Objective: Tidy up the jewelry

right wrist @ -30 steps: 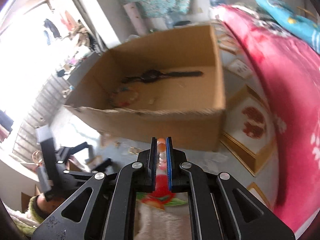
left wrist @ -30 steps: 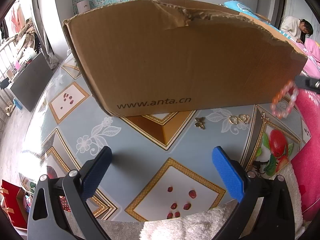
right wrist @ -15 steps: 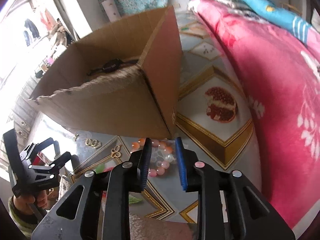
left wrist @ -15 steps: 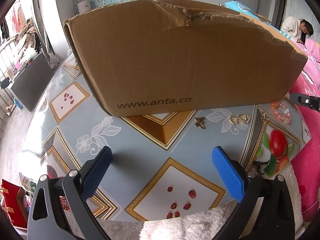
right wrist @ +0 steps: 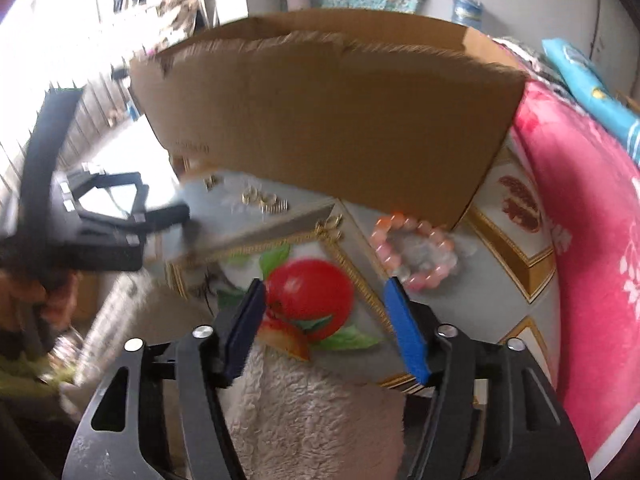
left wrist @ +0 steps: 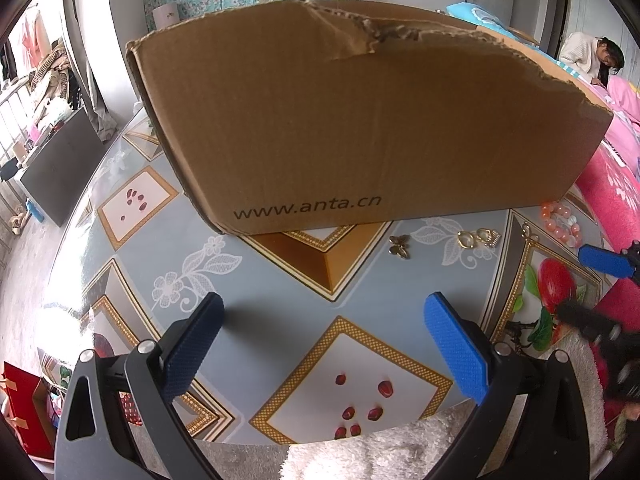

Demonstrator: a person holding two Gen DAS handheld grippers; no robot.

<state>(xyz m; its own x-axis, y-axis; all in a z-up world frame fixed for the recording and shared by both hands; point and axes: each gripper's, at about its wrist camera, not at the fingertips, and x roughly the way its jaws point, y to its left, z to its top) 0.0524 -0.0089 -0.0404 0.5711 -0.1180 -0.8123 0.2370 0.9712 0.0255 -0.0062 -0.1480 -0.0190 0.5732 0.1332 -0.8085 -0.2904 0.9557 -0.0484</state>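
Nearest, left gripper: jaws spread, nothing between, tilted down over the patterned table, apparently waiting. Right gripper: jaws just been opening, nothing between them, angled down at the table's right side. Just beyond its right pad, bead bracelet lies flat, seemingly released short of the box. Leftward, gold rings and butterfly charm lie loose. Farthest, cardboard box, probably the jewelry's intended home.
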